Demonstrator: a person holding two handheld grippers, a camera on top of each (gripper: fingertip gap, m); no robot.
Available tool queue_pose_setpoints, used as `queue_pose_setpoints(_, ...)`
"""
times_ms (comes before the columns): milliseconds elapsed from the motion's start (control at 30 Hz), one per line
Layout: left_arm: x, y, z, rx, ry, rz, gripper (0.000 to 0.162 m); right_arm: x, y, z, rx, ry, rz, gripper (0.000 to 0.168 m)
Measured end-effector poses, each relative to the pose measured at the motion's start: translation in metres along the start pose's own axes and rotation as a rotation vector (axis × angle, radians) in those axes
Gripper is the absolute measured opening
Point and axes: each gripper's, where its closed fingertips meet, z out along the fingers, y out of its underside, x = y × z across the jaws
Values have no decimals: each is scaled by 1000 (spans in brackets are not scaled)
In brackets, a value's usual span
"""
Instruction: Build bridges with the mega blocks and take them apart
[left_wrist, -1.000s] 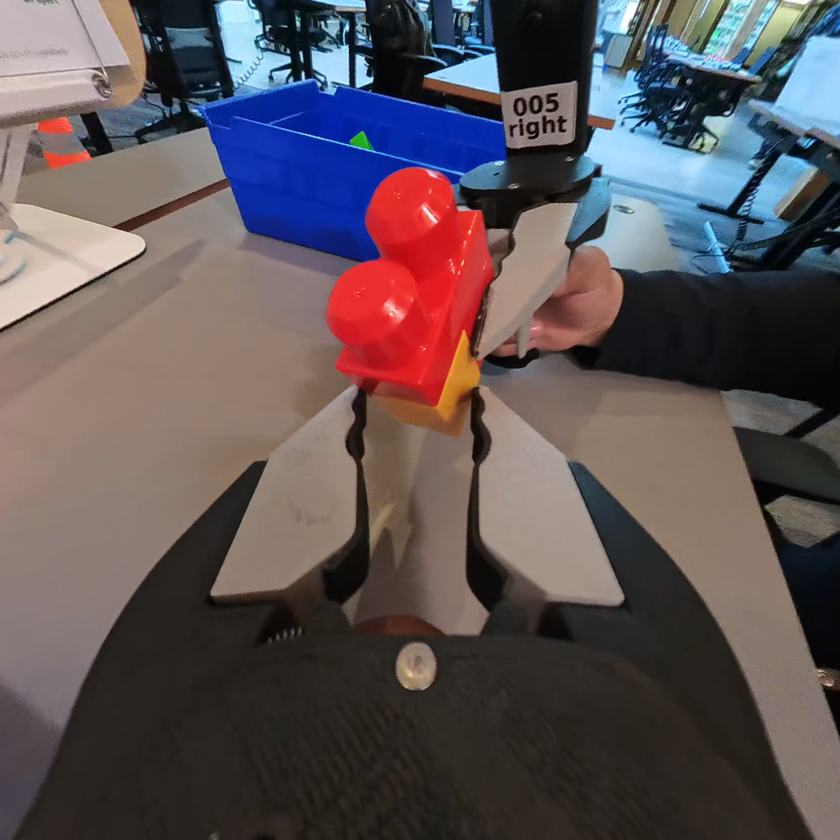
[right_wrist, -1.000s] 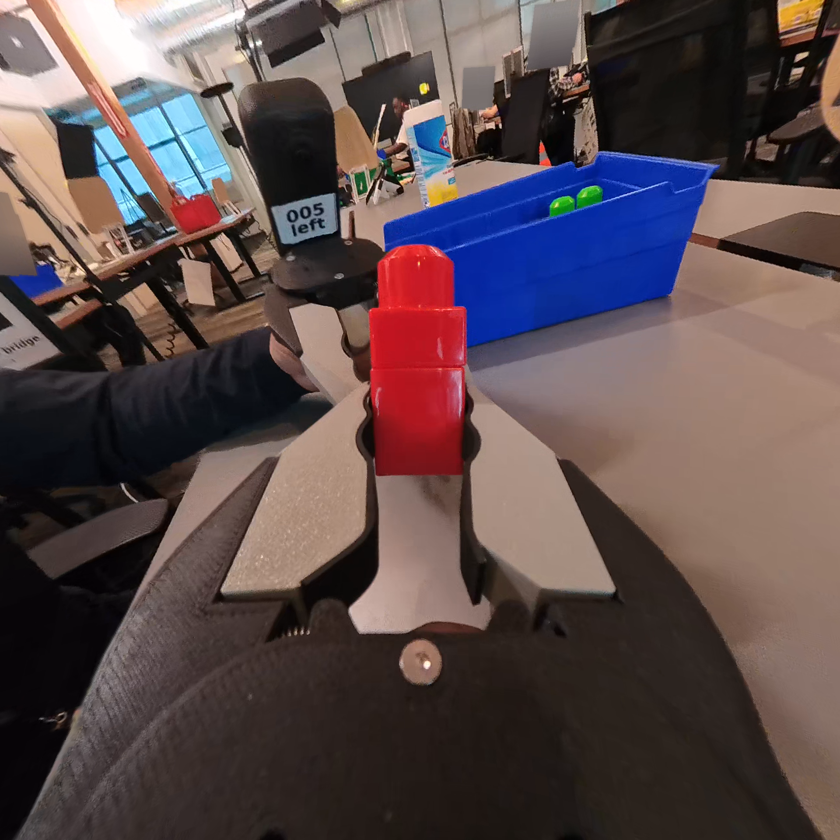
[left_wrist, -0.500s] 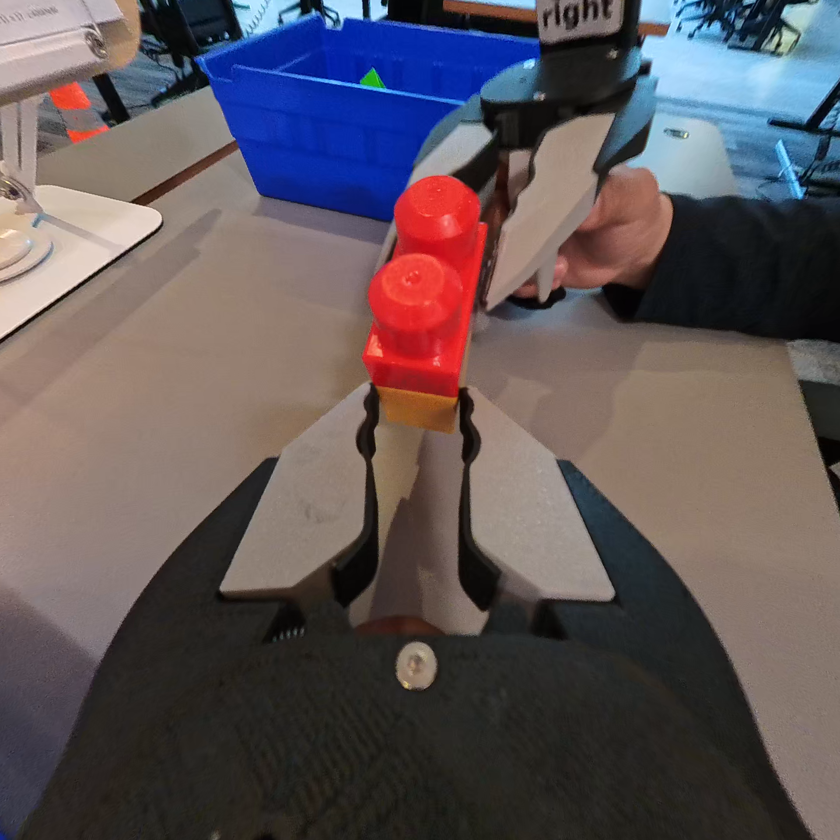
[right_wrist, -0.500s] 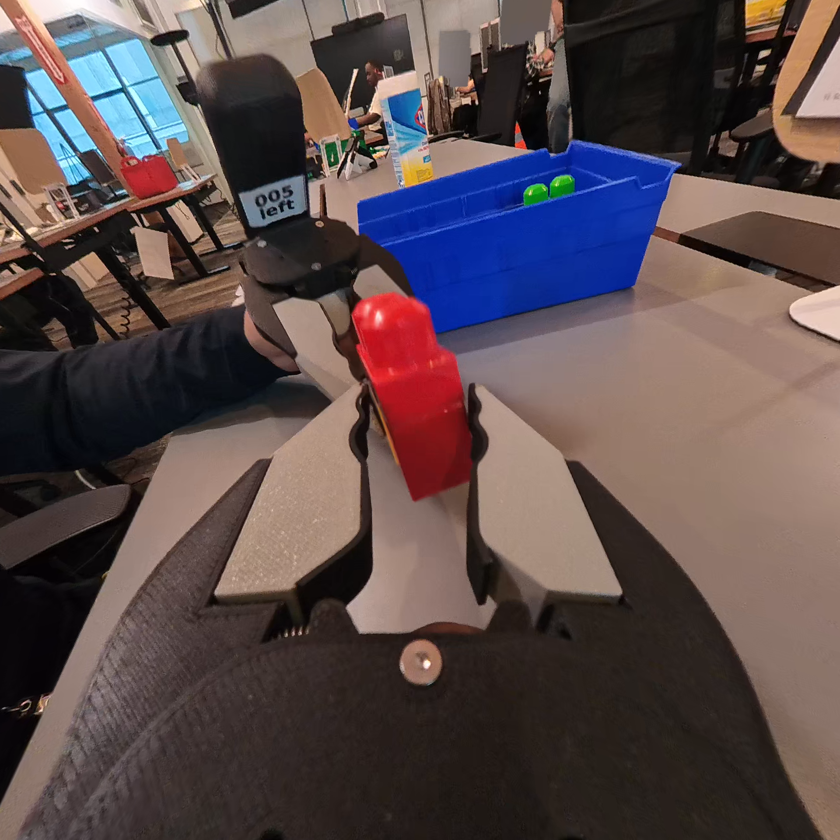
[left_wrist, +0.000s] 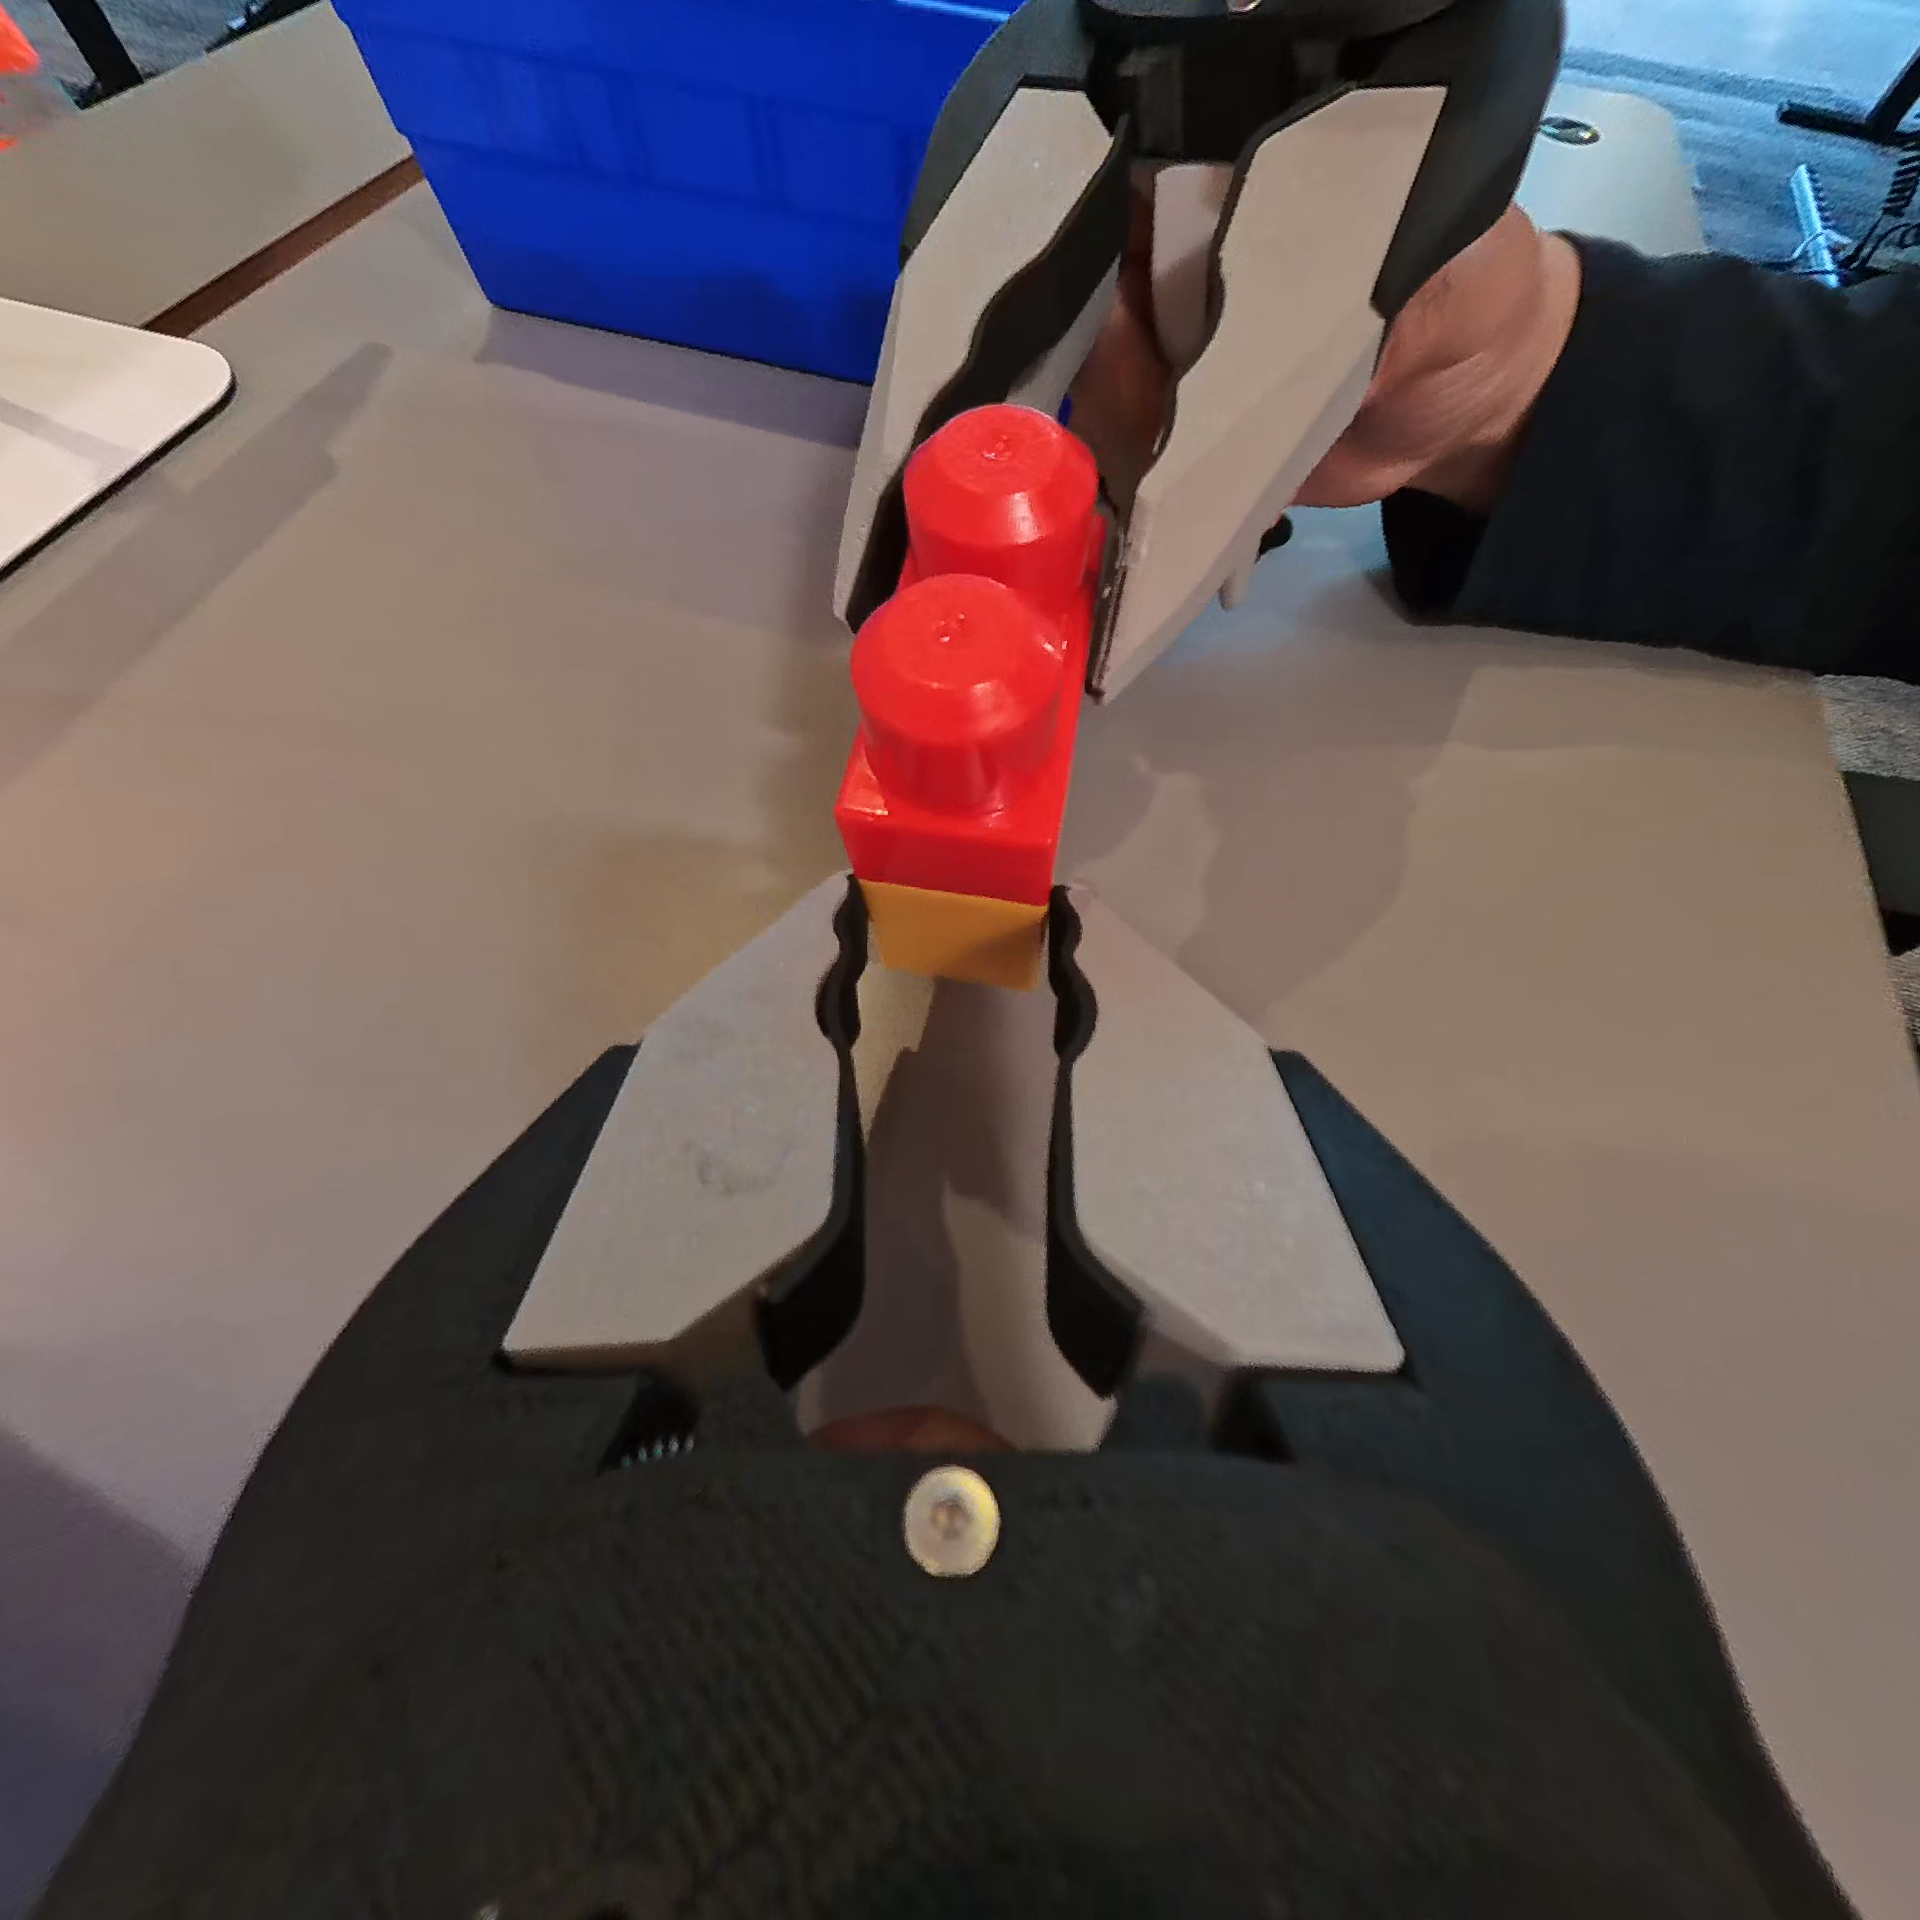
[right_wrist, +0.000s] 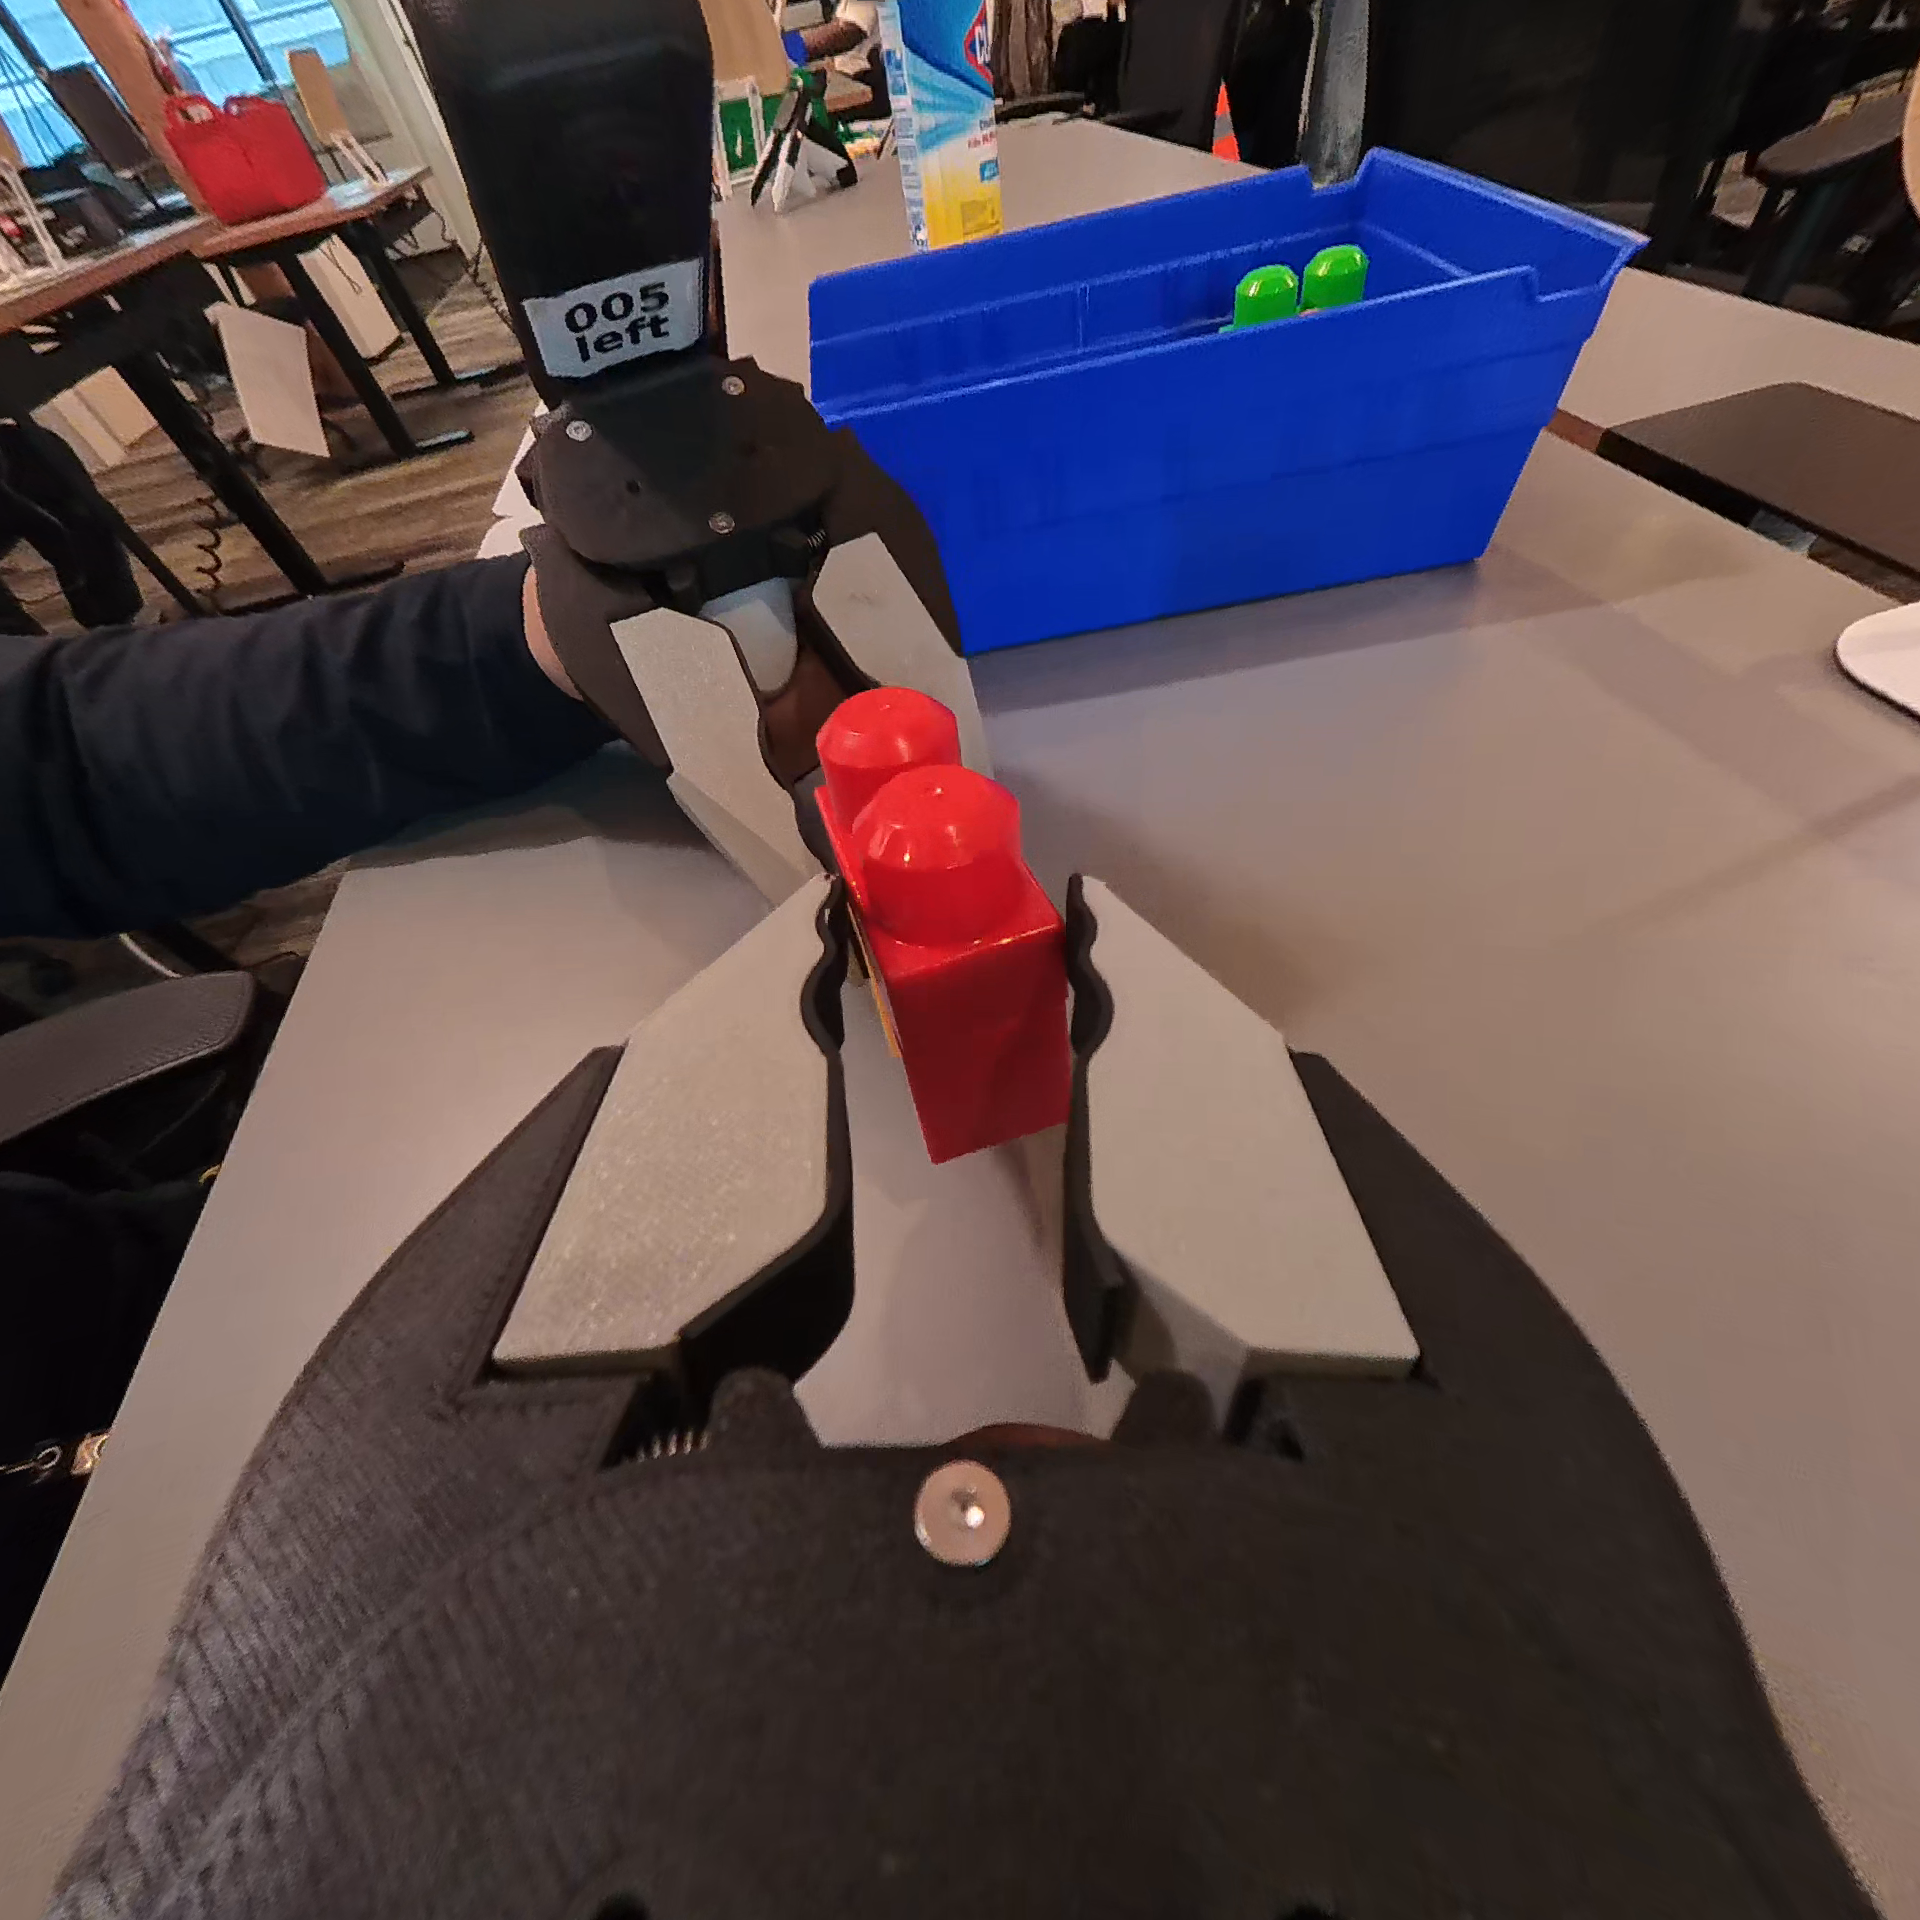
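Observation:
A red two-stud block (left_wrist: 961, 717) sits on a yellow block (left_wrist: 956, 940) at its near end in the left wrist view. My left gripper (left_wrist: 951, 914) is shut on the yellow block. In the right wrist view the red block (right_wrist: 935, 862) has a red leg block (right_wrist: 982, 1039) under its near end, and a sliver of the yellow block (right_wrist: 883, 1013) shows behind it. My right gripper (right_wrist: 951, 904) is shut on the red leg block. The two grippers face each other and hold the small bridge just above the grey table (left_wrist: 364, 831). The right gripper's fingers (left_wrist: 1236, 416) flank the far stud.
A blue bin (right_wrist: 1195, 499) stands behind the grippers with a green block (right_wrist: 1299, 286) inside; it also shows in the left wrist view (left_wrist: 665, 156). A white stand base (left_wrist: 83, 395) lies at the left. A canister (right_wrist: 940, 125) stands behind the bin. Sleeved arms reach in from both sides. Spacing between my two grippers at the tips: around 4 cm.
The red block has swung from a tilted, sideways pose to lie straight between the two grippers. Both grippers have moved closer together and now look down on the studs.

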Motion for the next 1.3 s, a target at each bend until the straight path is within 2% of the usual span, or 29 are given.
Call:
queue_pose_setpoints(167,-10,-1,2,17,-50,-35,33,9,-2,0,7,69,12,38)
queue_pose_setpoints(333,-22,-7,-1,70,-92,-102,36,27,-5,-4,74,122,162,32)
queue_pose_setpoints(433,-24,-4,3,55,-112,-106,37,36,2,-1,53,170,210,32)
queue_pose_setpoints(567,-34,6,11,-22,-204,-106,63,49,-1,-4,107,253,296,33)
queue_pose_setpoints(633,-35,1,14,-3,-243,-96,69,50,-7,-5,171,251,373,33)
queue_pose_setpoints(733,-37,-11,19,49,-293,-137,96,51,-10,-1,221,260,434,33)
queue_pose_setpoints(867,-38,-14,25,43,-366,-143,98,50,-12,2,252,305,441,33)
queue_pose_setpoints(1033,-48,-16,23,28,-523,-101,89,48,-20,-1,286,375,379,33)
queue_pose_setpoints(1300,-54,-25,18,38,-643,-40,86,35,-31,0,329,432,314,33)
